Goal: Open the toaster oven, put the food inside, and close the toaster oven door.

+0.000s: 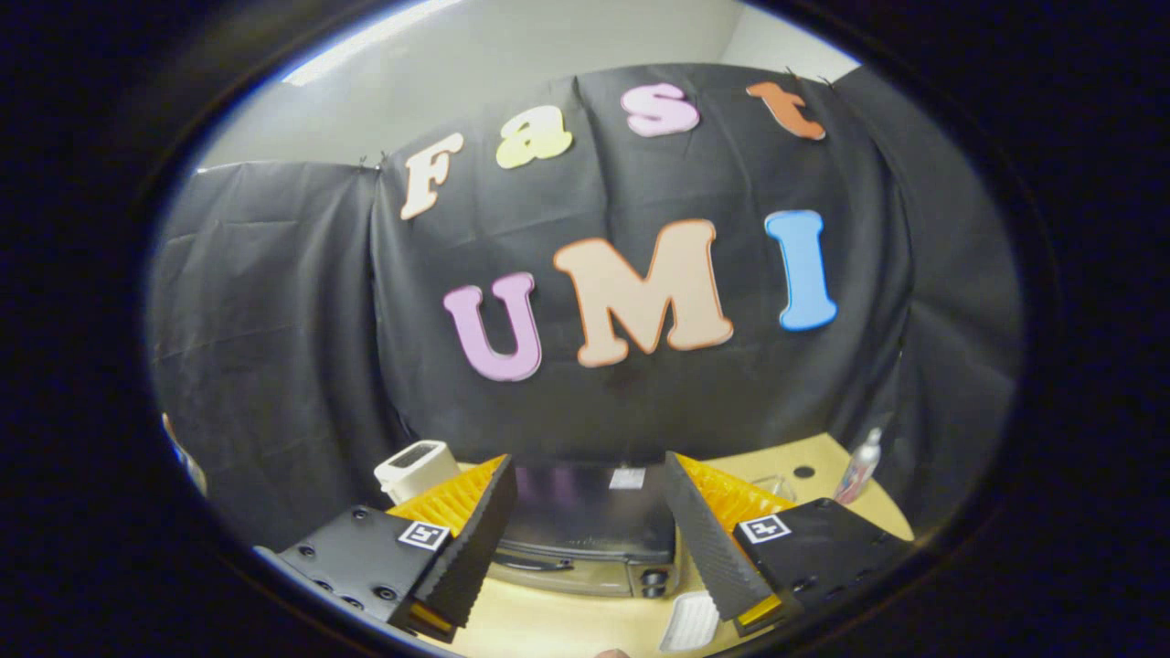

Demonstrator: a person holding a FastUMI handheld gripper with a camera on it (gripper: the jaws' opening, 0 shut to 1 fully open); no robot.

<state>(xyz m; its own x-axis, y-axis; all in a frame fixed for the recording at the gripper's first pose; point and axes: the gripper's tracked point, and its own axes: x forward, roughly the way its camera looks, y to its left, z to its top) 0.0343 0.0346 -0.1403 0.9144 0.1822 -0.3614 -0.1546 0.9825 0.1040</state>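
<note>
The gripper (590, 539) hangs above the counter with its jaws spread wide and nothing between the pads; neither finger touches anything.

Seen through the gap between the fingers, just ahead and below: the dark, boxy toaster oven with a glossy black top and a silver front (585, 539). Its door looks closed, a dark handle running along the upper front edge. Two round black knobs (653, 583) sit one above the other at the right end of the front panel. A small pale label (627, 478) lies on the oven's top near the back edge.

Counter: light wooden counter (567, 626), bare in front of the oven.

Just below the tip of the right finger, on the counter: a small white ridged object (691, 621), partly hidden; whether it is the food cannot be told.

Beyond the left finger, beside the oven: a white box-shaped appliance with a dark slot in its top (416, 468).

Beyond the right finger, well apart from the oven: a clear bottle with a pale cap and pinkish contents (859, 468), upright at the counter's far edge. Near it, a small dark round hole (803, 472) in the counter surface.

Behind everything: black cloth wall (274, 320), wrinkled; pale ceiling above.
</note>
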